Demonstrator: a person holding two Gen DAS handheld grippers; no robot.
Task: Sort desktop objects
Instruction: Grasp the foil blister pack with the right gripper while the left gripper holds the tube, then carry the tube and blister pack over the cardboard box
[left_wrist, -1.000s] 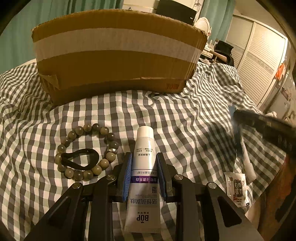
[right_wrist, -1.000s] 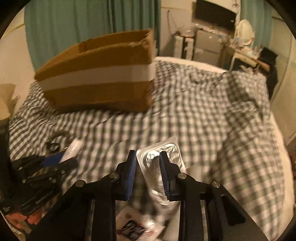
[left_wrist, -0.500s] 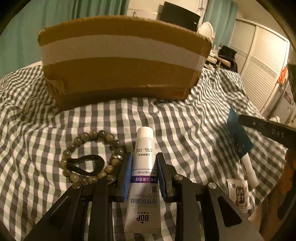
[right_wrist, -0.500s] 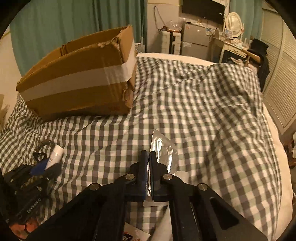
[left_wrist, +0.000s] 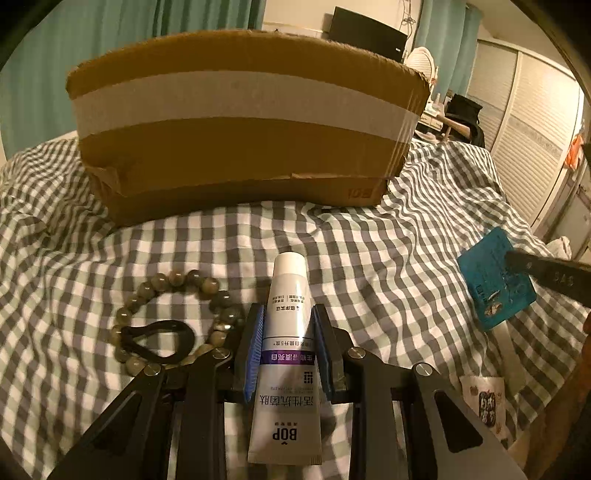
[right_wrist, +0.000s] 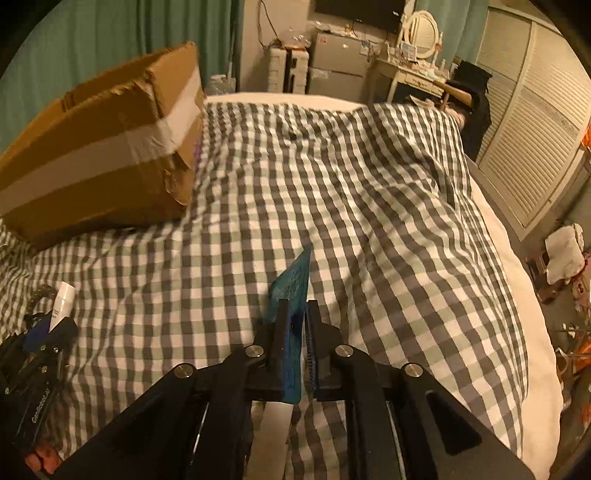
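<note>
A white BOP tube (left_wrist: 290, 295) lies cap-forward between the blue pads of my left gripper (left_wrist: 286, 314), which is shut on it. Just left of it, a beaded bracelet (left_wrist: 147, 291) rings a black hair tie (left_wrist: 159, 339) on the checked bedspread (left_wrist: 369, 258). My right gripper (right_wrist: 295, 306) holds a blue foil packet (right_wrist: 295, 280) edge-on above the bedspread. Its jaws are opening slightly with the packet still between them. The left wrist view shows that packet (left_wrist: 491, 280) at the right, hanging from a black finger. A taped cardboard box (left_wrist: 240, 140) stands ahead.
A small printed sachet (left_wrist: 484, 398) and a long white strip (left_wrist: 509, 354) lie at the right near the bed's edge. The box (right_wrist: 92, 158) fills the far left in the right wrist view. A slatted wardrobe (right_wrist: 535, 129) and a dresser stand beyond the bed.
My right gripper closed on the foil packet, raised it and turned it, so its blue face now shows. The box looms larger in the left wrist view; the tube stays gripped.
</note>
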